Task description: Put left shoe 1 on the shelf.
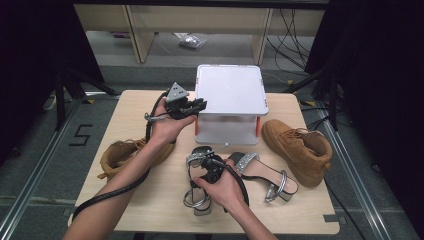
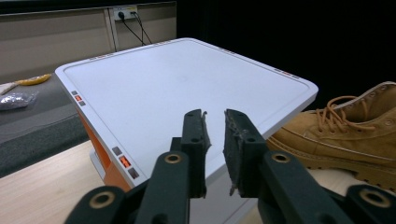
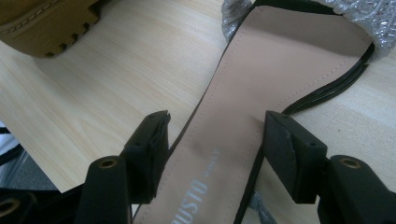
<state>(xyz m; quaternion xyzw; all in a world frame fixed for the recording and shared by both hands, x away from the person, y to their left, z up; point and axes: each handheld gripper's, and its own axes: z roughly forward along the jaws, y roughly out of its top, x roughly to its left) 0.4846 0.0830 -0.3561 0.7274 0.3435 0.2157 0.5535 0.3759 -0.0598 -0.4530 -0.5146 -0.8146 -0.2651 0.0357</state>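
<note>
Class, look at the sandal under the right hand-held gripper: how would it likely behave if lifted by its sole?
The sandal has a thin, flat insole, so it probably feels light and fairly stiff. Its thin straps would likely flop loosely. The smooth insole may slip between the open right hand-held gripper pads, so a grip across the edges seems safer.

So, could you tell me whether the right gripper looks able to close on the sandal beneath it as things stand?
Probably yes: the right gripper has its jaws open astride the sandal, whose insole lies bare between them with nothing in the way.
</note>
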